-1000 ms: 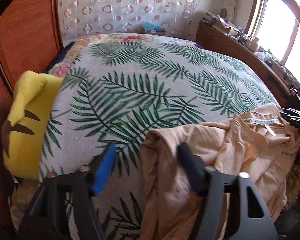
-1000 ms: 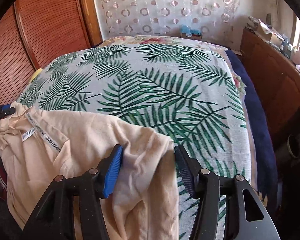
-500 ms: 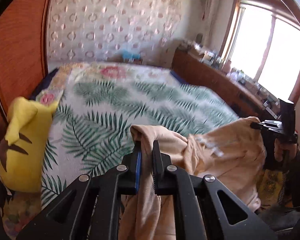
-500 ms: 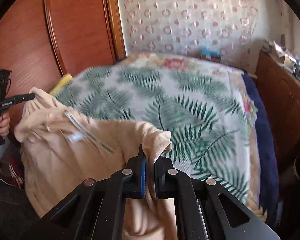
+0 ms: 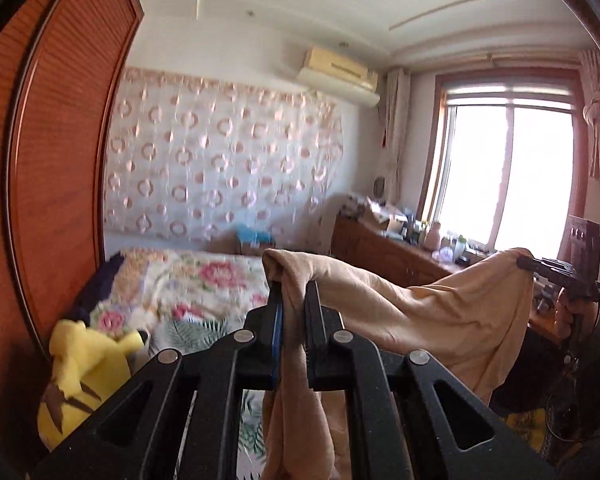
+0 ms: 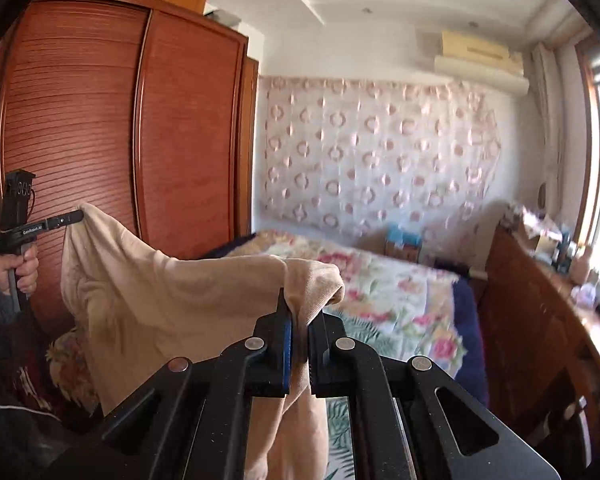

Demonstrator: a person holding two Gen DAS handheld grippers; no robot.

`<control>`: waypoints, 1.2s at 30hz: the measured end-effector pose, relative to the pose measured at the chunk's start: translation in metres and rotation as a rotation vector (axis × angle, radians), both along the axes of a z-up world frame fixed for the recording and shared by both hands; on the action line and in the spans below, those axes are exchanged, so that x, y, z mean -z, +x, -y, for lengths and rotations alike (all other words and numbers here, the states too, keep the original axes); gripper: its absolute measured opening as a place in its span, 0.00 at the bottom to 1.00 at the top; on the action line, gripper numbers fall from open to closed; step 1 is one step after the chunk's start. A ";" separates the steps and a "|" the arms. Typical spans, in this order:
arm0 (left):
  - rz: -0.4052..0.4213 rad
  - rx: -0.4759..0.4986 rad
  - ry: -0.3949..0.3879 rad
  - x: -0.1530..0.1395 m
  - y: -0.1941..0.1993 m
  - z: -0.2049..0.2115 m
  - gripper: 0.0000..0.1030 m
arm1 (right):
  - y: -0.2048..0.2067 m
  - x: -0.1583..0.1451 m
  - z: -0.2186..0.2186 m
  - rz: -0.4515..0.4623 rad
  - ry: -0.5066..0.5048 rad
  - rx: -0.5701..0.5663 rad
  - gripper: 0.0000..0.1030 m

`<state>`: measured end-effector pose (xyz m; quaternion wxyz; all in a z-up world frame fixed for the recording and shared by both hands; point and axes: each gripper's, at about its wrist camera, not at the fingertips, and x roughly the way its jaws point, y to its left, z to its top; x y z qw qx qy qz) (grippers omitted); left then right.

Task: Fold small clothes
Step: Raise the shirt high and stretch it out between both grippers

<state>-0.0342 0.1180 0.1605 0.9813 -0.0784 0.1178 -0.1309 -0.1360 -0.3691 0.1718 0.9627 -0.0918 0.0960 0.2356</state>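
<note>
A beige shirt (image 5: 452, 316) hangs in the air above the bed, stretched between my two grippers. My left gripper (image 5: 293, 292) is shut on one upper corner of it; cloth bulges over the fingertips and trails down between the arms. My right gripper (image 6: 299, 312) is shut on the other corner of the shirt (image 6: 152, 304). The right gripper also shows at the right of the left wrist view (image 5: 524, 262), and the left gripper at the left of the right wrist view (image 6: 78, 216), each pinching its corner. The shirt's lower part is hidden behind the gripper bodies.
A bed (image 5: 204, 280) with a floral and palm-leaf cover lies below and ahead. A yellow plush toy (image 5: 80, 368) sits at its left edge by the wooden wardrobe (image 6: 112, 140). A cluttered wooden sideboard (image 5: 384, 248) runs along the right under the window.
Both grippers closed on the shirt's corners, then lifted it off the bed; both cameras now look higher into the room and the shirt hangs stretched between them.
</note>
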 end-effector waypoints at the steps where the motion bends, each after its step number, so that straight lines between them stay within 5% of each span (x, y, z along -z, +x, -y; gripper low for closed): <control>1: 0.016 -0.007 0.002 -0.007 -0.001 -0.002 0.09 | -0.005 -0.011 0.001 0.018 -0.001 0.000 0.06; 13: 0.143 -0.050 -0.006 -0.058 -0.001 -0.019 0.09 | -0.039 -0.052 -0.003 0.173 0.021 0.003 0.05; 20: 0.139 -0.109 0.037 -0.060 0.034 -0.028 0.09 | -0.013 -0.019 -0.016 0.181 -0.003 0.034 0.06; 25: 0.052 -0.133 0.053 -0.025 0.090 -0.037 0.09 | 0.056 0.005 -0.030 0.082 -0.046 0.086 0.06; 36: -0.187 -0.183 0.151 0.106 0.240 -0.023 0.09 | 0.255 0.127 -0.064 -0.188 -0.114 0.139 0.06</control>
